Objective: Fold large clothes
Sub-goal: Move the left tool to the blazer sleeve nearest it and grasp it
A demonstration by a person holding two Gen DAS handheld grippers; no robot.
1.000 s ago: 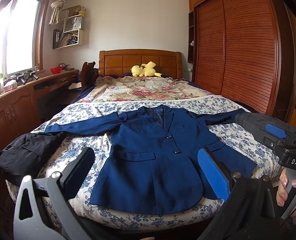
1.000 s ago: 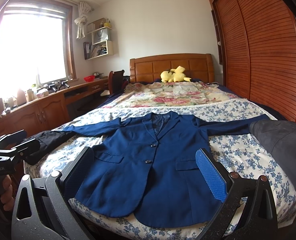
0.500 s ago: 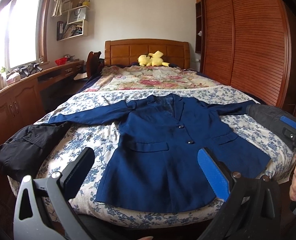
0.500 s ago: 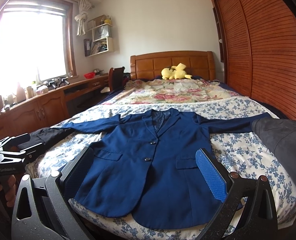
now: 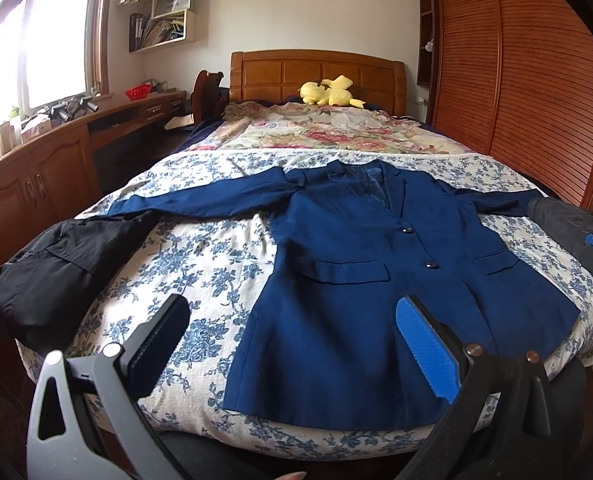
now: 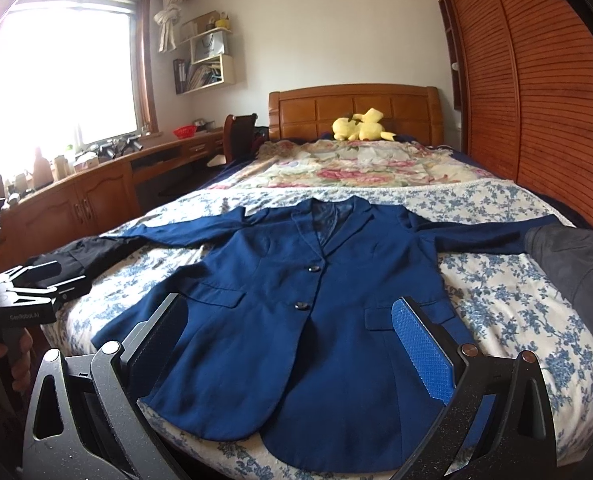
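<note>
Left gripper point(image 5: 296, 344) and right gripper point(image 6: 292, 340), jaws spread, empty, hover near hem | blue blazer point(image 6: 296, 308) flat, face-up on bed point(image 6: 496, 292), sleeves outstretched | we should pinch sleeve ends, fold inward evenly.

Left gripper point(image 5: 292, 344): held level, jaws spread wide | Right gripper point(image 6: 288, 340): held level, jaws spread wide, nothing gripped

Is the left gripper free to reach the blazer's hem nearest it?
Probably yes: the left gripper is open, holds nothing, and only bare floral quilt lies before the blue blazer hem.
</note>
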